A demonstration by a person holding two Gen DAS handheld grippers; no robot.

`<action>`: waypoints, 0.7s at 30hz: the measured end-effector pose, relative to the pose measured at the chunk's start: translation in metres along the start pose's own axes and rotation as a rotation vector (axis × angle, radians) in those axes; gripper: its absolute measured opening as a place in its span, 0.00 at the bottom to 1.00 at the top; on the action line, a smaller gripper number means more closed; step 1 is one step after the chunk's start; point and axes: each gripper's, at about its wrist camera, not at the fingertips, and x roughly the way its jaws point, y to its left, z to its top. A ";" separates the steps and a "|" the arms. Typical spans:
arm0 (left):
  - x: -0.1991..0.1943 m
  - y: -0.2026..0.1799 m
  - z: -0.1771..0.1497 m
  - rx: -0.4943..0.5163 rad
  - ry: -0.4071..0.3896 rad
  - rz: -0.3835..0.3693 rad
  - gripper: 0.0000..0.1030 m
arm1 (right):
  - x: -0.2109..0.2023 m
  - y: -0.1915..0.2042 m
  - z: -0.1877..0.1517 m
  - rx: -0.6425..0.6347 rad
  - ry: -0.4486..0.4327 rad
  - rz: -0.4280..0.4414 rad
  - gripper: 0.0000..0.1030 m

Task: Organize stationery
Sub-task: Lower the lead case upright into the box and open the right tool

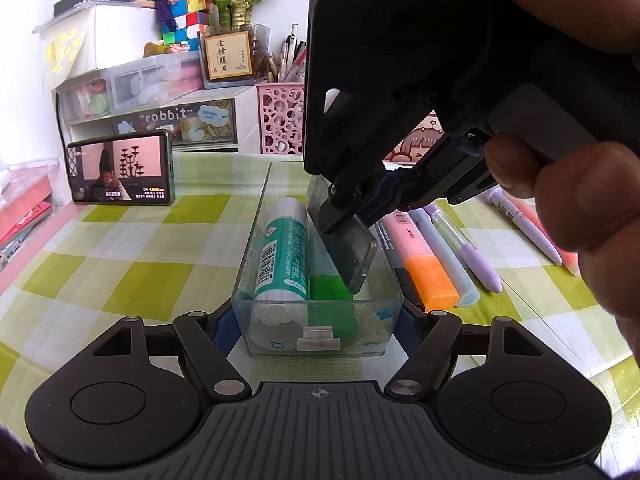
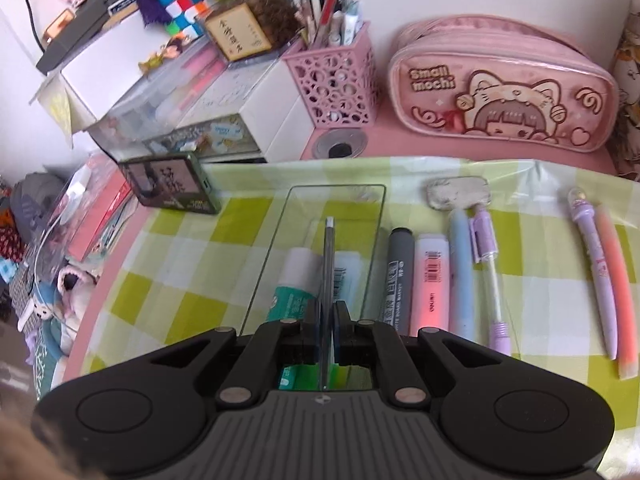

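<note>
A clear plastic box [image 1: 256, 216] lies lengthwise on the green checked cloth. My left gripper [image 1: 316, 320] is shut on its near end, one pad on each side wall. Inside lie a teal-and-white glue stick [image 1: 284, 248] and a green item [image 1: 328, 292]. My right gripper [image 1: 332, 220] reaches down from the upper right, shut on a thin clear plate [image 1: 356, 252] tilted into the box. In the right wrist view this plate [image 2: 329, 264] shows edge-on between the pads of the right gripper [image 2: 327, 320], over the box [image 2: 280, 220] and the glue stick [image 2: 296, 276].
Right of the box lie a grey marker [image 2: 400, 276], a pink highlighter [image 2: 432, 280], a blue pen [image 2: 460, 268], purple pens [image 2: 490, 280] and an eraser [image 2: 458, 196]. A phone [image 1: 120, 172], a pink pen holder [image 2: 336, 80] and a pink pencil case [image 2: 500, 84] stand behind.
</note>
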 end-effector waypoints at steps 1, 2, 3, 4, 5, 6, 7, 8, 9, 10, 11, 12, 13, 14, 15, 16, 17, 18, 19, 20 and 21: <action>0.000 0.000 0.000 0.000 0.000 0.000 0.71 | 0.001 0.000 0.000 -0.001 0.005 0.003 0.08; 0.000 0.000 0.000 0.000 0.000 0.000 0.71 | 0.001 -0.001 0.000 -0.003 0.007 0.002 0.08; 0.000 0.000 0.000 0.000 0.000 0.000 0.71 | 0.001 -0.001 0.000 -0.004 0.008 -0.001 0.08; 0.000 0.000 0.000 0.000 0.000 0.000 0.71 | 0.001 -0.001 0.000 -0.003 0.007 -0.003 0.08; 0.000 0.000 0.000 0.000 0.000 0.000 0.71 | 0.000 -0.001 0.000 -0.001 0.002 -0.002 0.08; 0.000 0.000 0.000 0.000 0.000 0.000 0.71 | 0.000 -0.002 0.000 0.008 -0.005 -0.003 0.08; 0.000 0.000 0.000 0.000 0.000 0.000 0.71 | -0.002 -0.003 0.001 0.024 -0.018 -0.008 0.08; 0.000 0.000 0.000 0.001 0.000 -0.002 0.71 | -0.003 -0.004 0.001 0.036 -0.031 -0.020 0.08; 0.000 -0.001 0.000 0.003 0.000 -0.005 0.71 | -0.004 -0.004 0.001 0.041 -0.045 -0.032 0.07; 0.000 -0.001 0.000 0.004 0.000 -0.005 0.71 | -0.004 -0.003 0.000 0.036 -0.049 -0.041 0.07; 0.001 -0.001 0.000 0.004 0.000 -0.005 0.71 | -0.004 0.000 -0.001 0.024 -0.049 -0.051 0.07; 0.001 -0.001 0.000 0.002 0.000 -0.007 0.71 | -0.003 0.002 -0.001 0.015 -0.045 -0.055 0.07; 0.001 -0.002 0.000 0.002 0.000 -0.007 0.71 | -0.003 0.003 -0.001 0.012 -0.039 -0.051 0.07; 0.001 -0.001 0.000 0.002 0.000 -0.007 0.71 | -0.002 0.003 -0.001 0.013 -0.035 -0.051 0.07; 0.001 -0.002 0.000 0.002 0.000 -0.008 0.71 | -0.003 0.003 -0.001 0.008 -0.045 -0.071 0.07; 0.001 -0.001 0.000 0.003 0.000 -0.008 0.71 | -0.004 0.004 0.000 0.003 -0.050 -0.078 0.07; 0.000 -0.001 0.000 0.003 0.000 -0.008 0.71 | -0.004 0.005 0.002 -0.003 -0.045 -0.079 0.07; 0.000 -0.001 0.000 0.003 0.000 -0.008 0.71 | -0.004 0.006 0.003 -0.006 -0.038 -0.069 0.07; 0.000 -0.001 0.000 0.003 0.000 -0.008 0.71 | -0.003 0.005 0.005 -0.005 -0.027 -0.053 0.07; 0.000 -0.001 0.000 0.003 0.000 -0.008 0.71 | -0.001 0.004 0.006 0.000 -0.011 -0.038 0.07; 0.000 -0.001 0.000 0.002 0.000 -0.008 0.71 | 0.001 0.002 0.006 0.015 0.002 -0.025 0.08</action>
